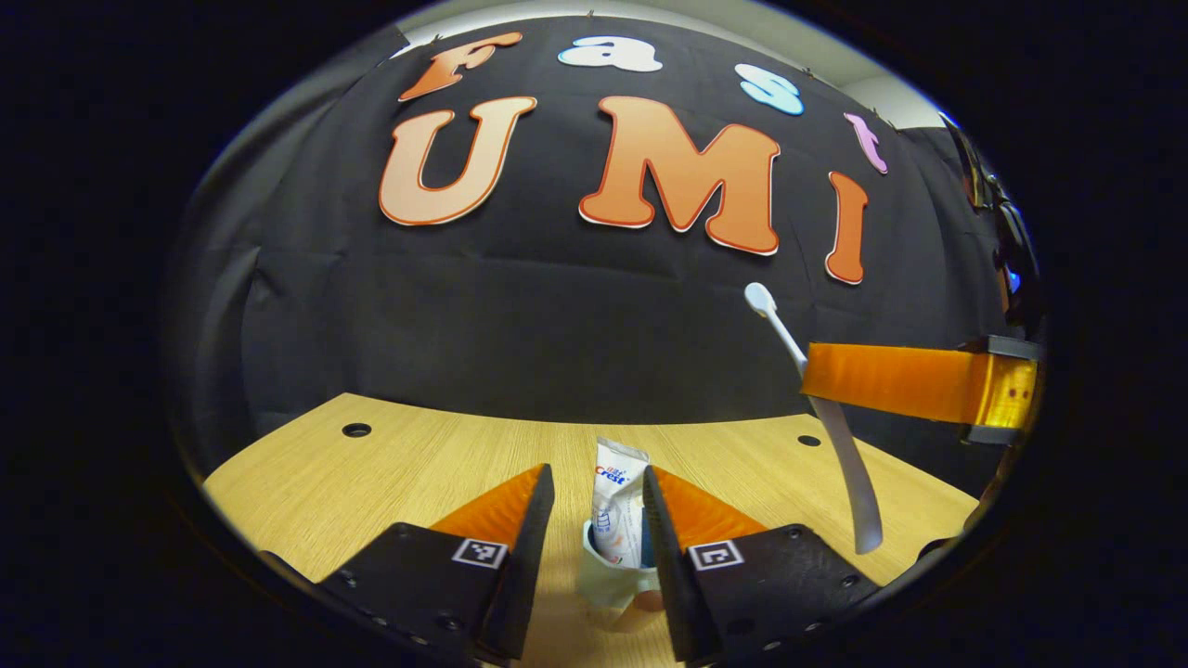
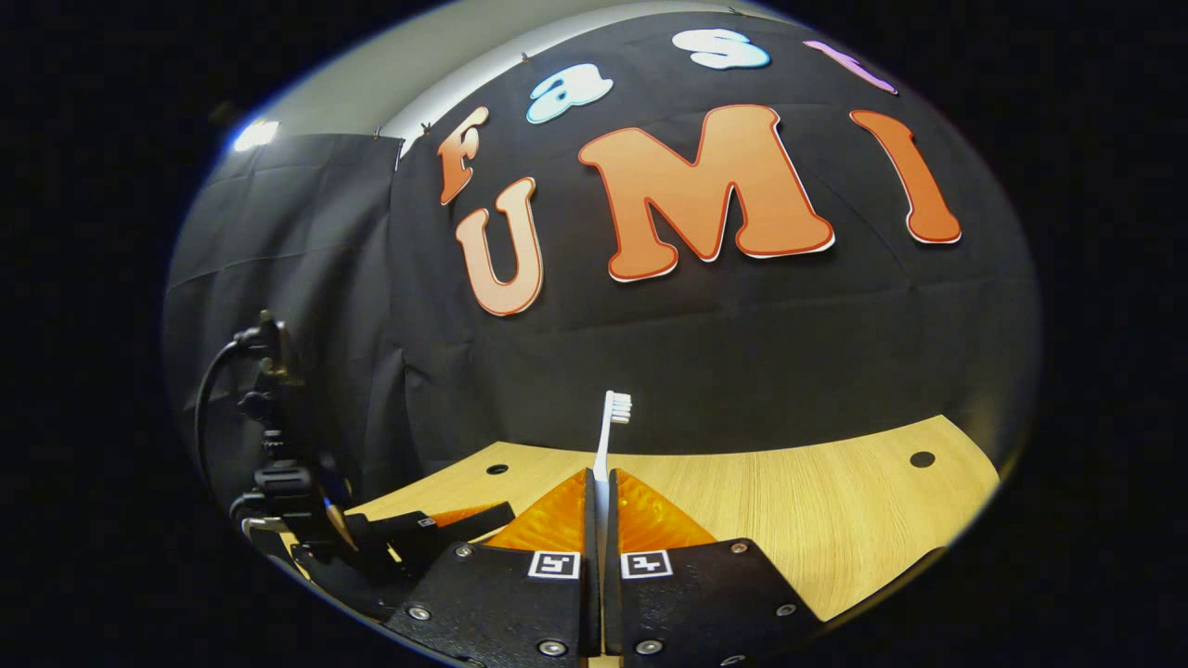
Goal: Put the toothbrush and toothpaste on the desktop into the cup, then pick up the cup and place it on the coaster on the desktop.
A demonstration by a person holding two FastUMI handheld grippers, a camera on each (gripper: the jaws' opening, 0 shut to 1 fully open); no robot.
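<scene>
A pale cup stands on the wooden desktop, low between the fingers of my left gripper. The toothpaste tube stands upright in it. The jaws are open around the tube; the right-hand finger is close against it, the other stands apart. To the right, my right gripper holds the white toothbrush in the air, head up and handle hanging over the desktop. In the right gripper view, my right gripper is shut on the toothbrush, whose bristled head sticks up past the fingertips.
The desktop has round holes near its far edge, where the black cloth wall rises. In the right gripper view, the left gripper with its cables is at the lower left.
</scene>
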